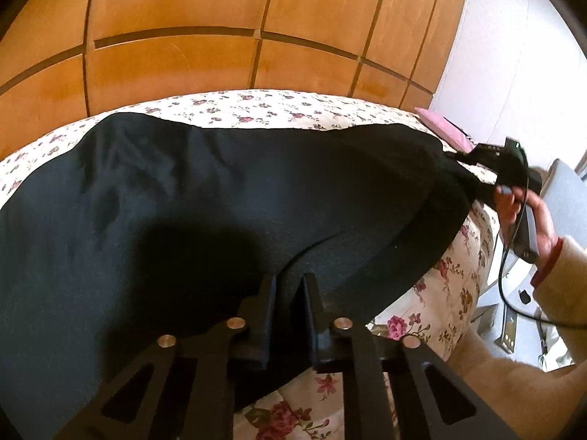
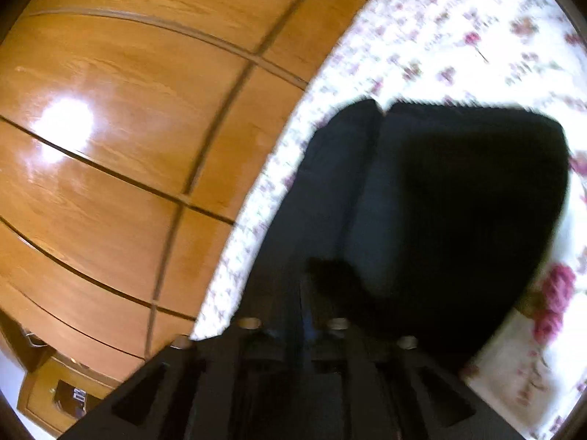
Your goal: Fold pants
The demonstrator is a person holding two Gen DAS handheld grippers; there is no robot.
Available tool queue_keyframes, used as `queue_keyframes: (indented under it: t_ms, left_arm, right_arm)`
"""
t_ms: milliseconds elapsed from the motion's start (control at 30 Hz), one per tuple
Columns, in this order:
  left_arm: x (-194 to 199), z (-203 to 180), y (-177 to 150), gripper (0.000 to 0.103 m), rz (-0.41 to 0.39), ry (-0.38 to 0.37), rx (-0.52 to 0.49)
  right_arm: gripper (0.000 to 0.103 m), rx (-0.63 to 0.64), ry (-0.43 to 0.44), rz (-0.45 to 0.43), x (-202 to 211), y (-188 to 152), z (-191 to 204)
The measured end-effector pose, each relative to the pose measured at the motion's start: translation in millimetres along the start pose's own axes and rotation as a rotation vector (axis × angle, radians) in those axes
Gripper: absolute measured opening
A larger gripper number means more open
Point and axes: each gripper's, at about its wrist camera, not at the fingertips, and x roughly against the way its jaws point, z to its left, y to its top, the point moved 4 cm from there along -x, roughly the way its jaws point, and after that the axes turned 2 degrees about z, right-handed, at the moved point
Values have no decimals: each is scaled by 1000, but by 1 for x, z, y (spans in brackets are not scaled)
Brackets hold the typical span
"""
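Note:
Black pants (image 1: 220, 201) lie spread across a bed with a floral sheet (image 1: 256, 106). My left gripper (image 1: 290, 282) is shut on the near edge of the pants, with cloth pinched between its jaws. My right gripper (image 1: 473, 179) appears at the right in the left wrist view, held by a hand, pinching a corner of the pants and pulling it taut. In the blurred right wrist view the pants (image 2: 440, 201) fill the middle, and my right gripper (image 2: 301, 293) is shut on their dark cloth.
A wooden wardrobe (image 1: 220, 18) stands behind the bed, and it also shows in the right wrist view (image 2: 110, 128). A pink pillow (image 1: 444, 126) lies at the bed's far right. A white wall (image 1: 513, 55) is on the right.

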Motion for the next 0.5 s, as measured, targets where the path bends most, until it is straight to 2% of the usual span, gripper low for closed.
queue_keyframes:
  t_ms: [167,333,400,467,500]
  left_arm:
    - [4,1,5,9,-19,-4,29]
    - [8,3,7,9,-24,-12,42]
    - [9,2,7,9,-26,-10,45]
    - [12,1,8,8,-35,-8,47]
    - [13,0,11,8,-44,-7,48]
  right_arm:
    - [27,-47,7,-5,-9,4,-4]
    - [26,-85,-10,-44,-32,31,-3]
    - [19,-108,-22,-70,-36,40,-7]
    - [7,-124,-11,-86,-36,45,-8]
    - [6,-115,-2,-103,-31,48,-4]
